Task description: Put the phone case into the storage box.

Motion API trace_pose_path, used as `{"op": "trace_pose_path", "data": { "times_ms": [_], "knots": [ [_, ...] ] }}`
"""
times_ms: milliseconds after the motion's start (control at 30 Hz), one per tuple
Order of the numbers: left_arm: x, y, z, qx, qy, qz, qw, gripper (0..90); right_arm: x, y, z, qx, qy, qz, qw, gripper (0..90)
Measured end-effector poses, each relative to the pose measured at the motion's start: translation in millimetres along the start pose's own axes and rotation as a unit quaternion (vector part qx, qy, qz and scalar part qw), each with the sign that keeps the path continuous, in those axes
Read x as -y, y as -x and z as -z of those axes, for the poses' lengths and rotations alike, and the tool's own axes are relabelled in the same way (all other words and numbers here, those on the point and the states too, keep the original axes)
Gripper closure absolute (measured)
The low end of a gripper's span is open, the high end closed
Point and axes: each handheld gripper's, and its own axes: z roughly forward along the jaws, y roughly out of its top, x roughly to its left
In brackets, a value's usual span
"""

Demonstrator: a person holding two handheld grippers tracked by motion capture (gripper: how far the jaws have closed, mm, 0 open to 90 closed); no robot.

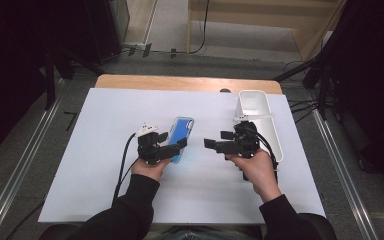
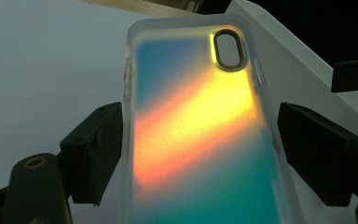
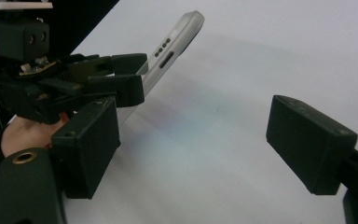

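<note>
Between the left gripper [image 2: 200, 154] pads, an unlabelled iridescent phone case [image 2: 200, 130].

On the bench [image 1: 100, 150], the phone case [image 1: 182, 137] sits left of centre, between the jaws of the left claw [image 1: 172, 150] and tilted up off the surface. The right claw [image 1: 215, 145] faces it from the right (well apart). Behind that claw, a bin [image 1: 262, 112] lies along the bench's right edge.

Iridescent blue-orange phone case [image 2: 200, 135], tilted up off the white table [image 1: 105, 165]
</note>
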Motion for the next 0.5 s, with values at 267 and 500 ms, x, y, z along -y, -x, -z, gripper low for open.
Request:
{"op": "trace_pose_path", "data": {
  "times_ms": [267, 500],
  "knots": [
    [2.5, 3.1, -1.0, -0.003, 0.005, -0.007, 1.0000, 16.8, -8.8, 1.3, -6.0, 0.001, -0.004, -0.007, 1.0000, 15.9],
    [5.1, 4.6, -3.1, -0.005, 0.002, -0.005, 1.0000, 16.7, -15.8, 4.6, -12.4, -0.010, -0.007, -0.022, 0.9997, 16.2]
  ]
}}
